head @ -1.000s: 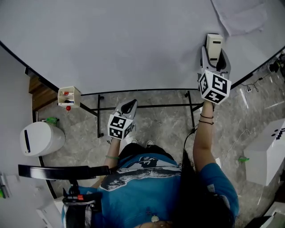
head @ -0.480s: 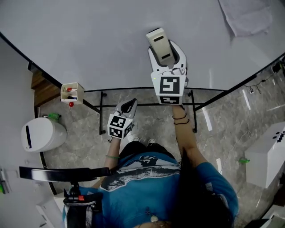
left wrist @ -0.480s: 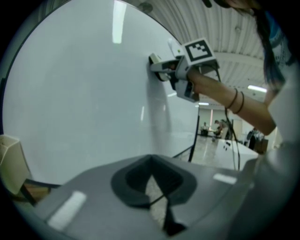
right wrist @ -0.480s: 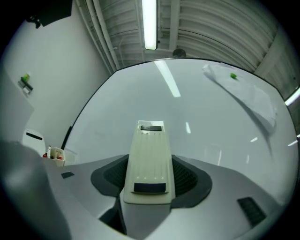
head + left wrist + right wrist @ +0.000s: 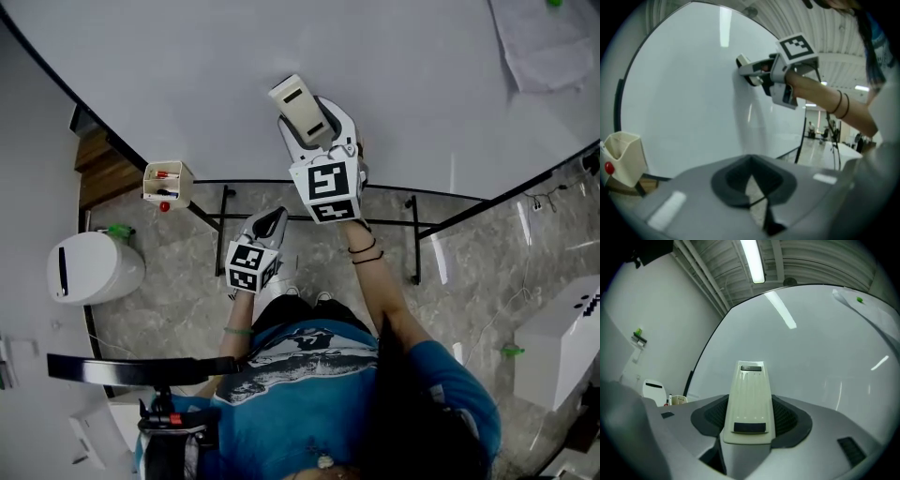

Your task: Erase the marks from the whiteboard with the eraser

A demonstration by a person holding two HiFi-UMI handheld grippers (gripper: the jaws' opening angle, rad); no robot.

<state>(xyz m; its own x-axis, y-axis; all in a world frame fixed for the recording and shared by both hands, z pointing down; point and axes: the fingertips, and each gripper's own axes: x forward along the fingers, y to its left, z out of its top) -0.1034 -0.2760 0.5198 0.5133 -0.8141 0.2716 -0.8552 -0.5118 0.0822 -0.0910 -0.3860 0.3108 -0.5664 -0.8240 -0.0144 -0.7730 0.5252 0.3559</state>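
Observation:
The whiteboard (image 5: 187,75) fills the upper head view and shows no marks. A cream eraser (image 5: 300,111) is pressed against it, with my right gripper (image 5: 314,131) shut on it. The right gripper view has the eraser (image 5: 749,401) clamped between the jaws, its far end on the whiteboard (image 5: 811,362). My left gripper (image 5: 267,225) hangs low beside the person's body, away from the board, jaws shut with nothing in them. From the left gripper view, the right gripper (image 5: 776,77) holds the eraser (image 5: 744,63) against the whiteboard (image 5: 679,93).
A small cream marker holder (image 5: 167,183) with red-capped pens hangs at the board's lower left edge. A sheet of paper (image 5: 539,42) is stuck at the board's upper right. The black stand frame (image 5: 309,220), a white bin (image 5: 89,267) and a white box (image 5: 562,328) are on the floor.
My right gripper has swept the eraser leftward across the whiteboard, from the right side to the middle. The left gripper has stayed where it was.

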